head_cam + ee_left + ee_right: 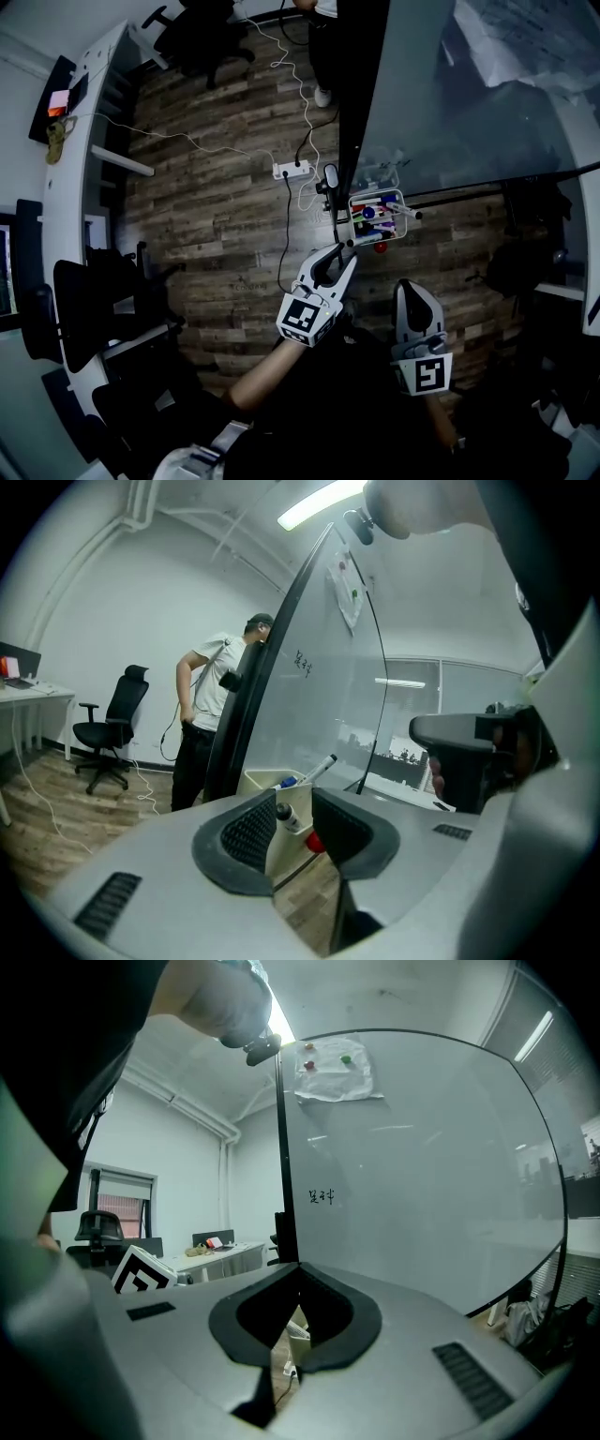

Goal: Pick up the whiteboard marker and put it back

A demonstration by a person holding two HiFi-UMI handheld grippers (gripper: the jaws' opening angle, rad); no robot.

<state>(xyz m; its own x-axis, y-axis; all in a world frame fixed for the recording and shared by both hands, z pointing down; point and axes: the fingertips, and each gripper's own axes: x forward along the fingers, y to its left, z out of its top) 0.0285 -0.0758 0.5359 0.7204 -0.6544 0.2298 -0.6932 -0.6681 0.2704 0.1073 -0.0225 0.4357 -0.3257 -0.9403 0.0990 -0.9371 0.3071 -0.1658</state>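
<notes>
A wire basket [401, 200] of several coloured markers hangs at the bottom edge of the whiteboard [450, 94]. My left gripper [345, 251] points at the basket's near left corner, its tips just short of it. In the left gripper view the jaws [292, 803] stand apart, and a white marker with a dark cap [286, 816] shows in the gap, lying in the cream basket [267, 782]; the pads do not press on it. A second marker [319, 766] sticks up from the basket. My right gripper [413, 289] [298, 1274] hangs back below the basket, its tips together and holding nothing.
A person [323, 47] [211, 705] stands by the whiteboard's far end. A white power strip [292, 170] and cables lie on the wood floor. Office chairs [84, 309] [111, 726] and a curved desk [70, 187] are at the left.
</notes>
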